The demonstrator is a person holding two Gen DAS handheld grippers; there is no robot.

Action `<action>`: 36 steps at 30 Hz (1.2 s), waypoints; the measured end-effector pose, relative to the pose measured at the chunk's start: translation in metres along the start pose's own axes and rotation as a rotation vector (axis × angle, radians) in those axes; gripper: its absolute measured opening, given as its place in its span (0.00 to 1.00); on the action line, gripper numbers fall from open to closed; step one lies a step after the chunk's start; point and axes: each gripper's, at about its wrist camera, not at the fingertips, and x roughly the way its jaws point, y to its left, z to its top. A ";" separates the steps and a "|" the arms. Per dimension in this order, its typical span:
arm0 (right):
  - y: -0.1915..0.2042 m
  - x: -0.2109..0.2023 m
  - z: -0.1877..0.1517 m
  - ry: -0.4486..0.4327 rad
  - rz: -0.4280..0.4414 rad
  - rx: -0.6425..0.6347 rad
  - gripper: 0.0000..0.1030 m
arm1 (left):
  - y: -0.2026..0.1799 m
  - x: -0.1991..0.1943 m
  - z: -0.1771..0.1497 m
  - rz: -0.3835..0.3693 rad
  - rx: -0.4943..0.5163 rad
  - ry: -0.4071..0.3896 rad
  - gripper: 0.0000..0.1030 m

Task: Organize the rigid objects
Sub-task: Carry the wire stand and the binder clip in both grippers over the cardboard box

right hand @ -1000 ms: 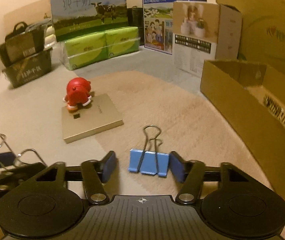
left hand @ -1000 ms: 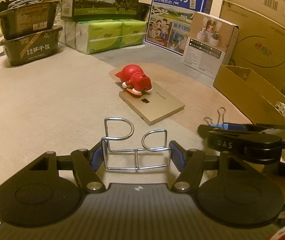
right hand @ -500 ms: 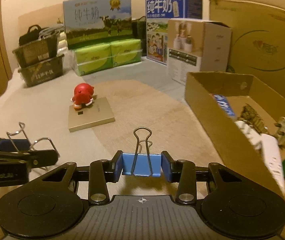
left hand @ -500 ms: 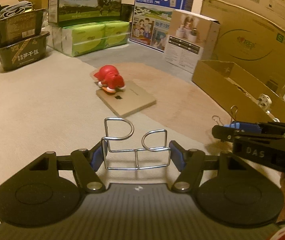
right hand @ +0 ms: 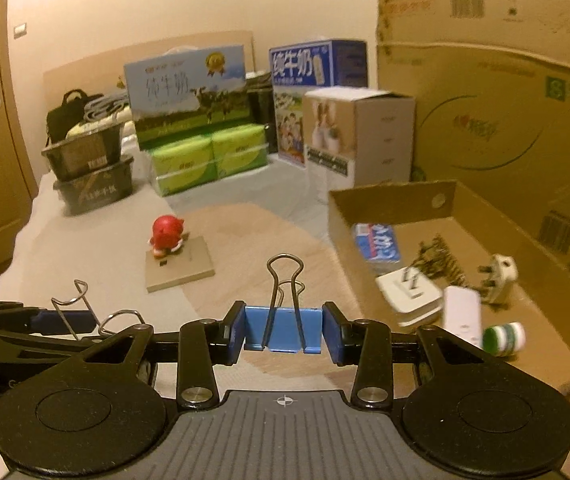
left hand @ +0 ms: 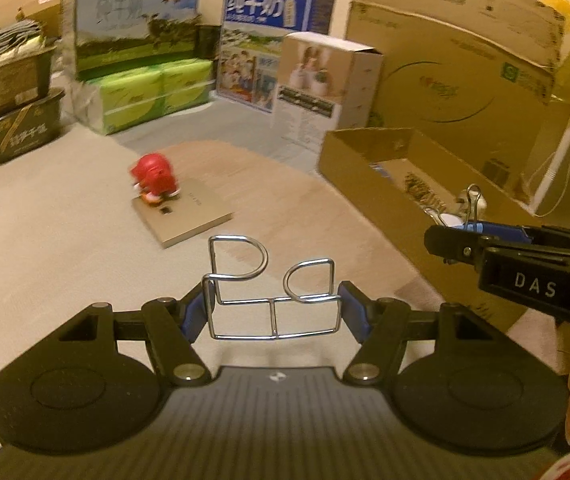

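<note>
Both grippers are carrying loads: the right gripper (right hand: pixel 283 330), clamping a blue binder clip (right hand: pixel 283 328), is nearer the cardboard box (right hand: pixel 389 200), lying forward-right; the left gripper (left hand: pixel 273 310) is pinching a wire holder (left hand: pixel 271 292).

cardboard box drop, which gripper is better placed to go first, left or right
Right, probably. The right gripper is shut on the blue binder clip with the open cardboard box just ahead on its right. The left gripper, holding the wire rack, has the right gripper between it and the box.
</note>
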 end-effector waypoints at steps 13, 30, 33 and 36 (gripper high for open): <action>-0.074 -0.042 0.008 -0.041 -0.104 0.065 0.39 | -0.066 0.005 0.024 -0.095 0.064 -0.021 0.63; -0.188 -0.044 0.020 -0.022 -0.209 0.161 0.40 | -0.164 0.062 0.059 -0.240 0.182 -0.022 0.63; -0.198 -0.038 0.015 -0.009 -0.212 0.171 0.40 | -0.174 0.075 0.054 -0.247 0.200 -0.004 0.63; -0.206 -0.032 0.009 0.005 -0.212 0.189 0.40 | -0.180 0.086 0.050 -0.250 0.209 0.011 0.63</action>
